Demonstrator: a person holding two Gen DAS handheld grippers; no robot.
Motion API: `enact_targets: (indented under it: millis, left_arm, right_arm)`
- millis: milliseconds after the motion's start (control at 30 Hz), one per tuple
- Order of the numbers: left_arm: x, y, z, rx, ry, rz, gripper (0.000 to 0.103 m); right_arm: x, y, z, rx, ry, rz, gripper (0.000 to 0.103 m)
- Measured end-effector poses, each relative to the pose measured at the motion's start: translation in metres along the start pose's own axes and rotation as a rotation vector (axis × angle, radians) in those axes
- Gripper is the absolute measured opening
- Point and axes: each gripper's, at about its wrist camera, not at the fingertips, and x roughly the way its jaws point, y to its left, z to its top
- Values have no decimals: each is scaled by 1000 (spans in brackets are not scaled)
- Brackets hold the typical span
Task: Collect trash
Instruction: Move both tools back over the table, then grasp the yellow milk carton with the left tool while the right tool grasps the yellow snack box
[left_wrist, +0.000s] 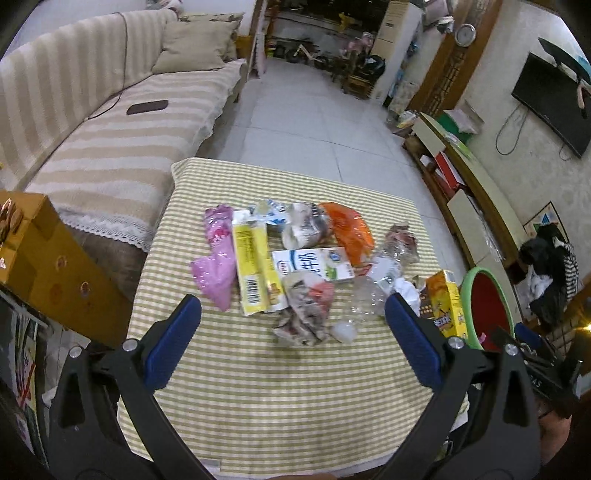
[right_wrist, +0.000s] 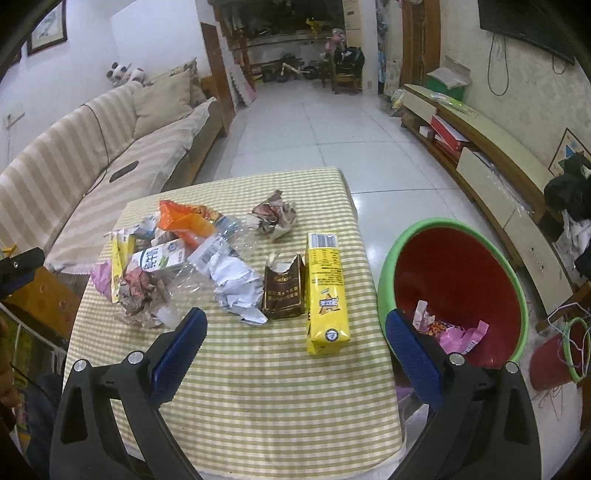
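Holding both tongs above the near edge of the bench (right_wrist: 258, 387), we have the left tongs (left_wrist: 293, 317) spread wide with nothing between them, and the right tongs (right_wrist: 295, 332) likewise spread and empty. Trash lies in a loose heap on the striped cloth: a pink bag (left_wrist: 218, 273), a long yellow packet (left_wrist: 253, 266), a milk carton (left_wrist: 314, 264), an orange wrapper (left_wrist: 349, 230) and a crushed clear bottle (left_wrist: 369, 291). Nearer our right tongs lie crumpled white paper (right_wrist: 236, 286), a torn brown box (right_wrist: 282, 291) touching a yellow carton (right_wrist: 327, 291), and a crumpled wad (right_wrist: 275, 216) farther back. Beside the bench stands a red bin with a green rim (right_wrist: 454, 280), holding a few wrappers (right_wrist: 458, 332).
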Motion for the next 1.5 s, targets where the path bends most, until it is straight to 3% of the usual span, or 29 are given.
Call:
enact_targets:
  millis: [567,1067,1167,1267,1500]
  left_arm:
    - [38,10,2,18,39,43,97]
    - [103,18,22,-13,93,128,93]
    - [115,22,25,-32,107,150,86]
    - [125,27,26,-53,118,152,77]
    - [142,24,26,-50,144,131,51]
  right_arm:
    - [32,-15,2,35,39,-9,94]
    - [101,-31,11,46,132,-18,90]
    - [110,-34,12,48,147,-17,88]
    - [119,-36,13,42,165,-16,80]
    - [138,-36,15,40,198,-4,71]
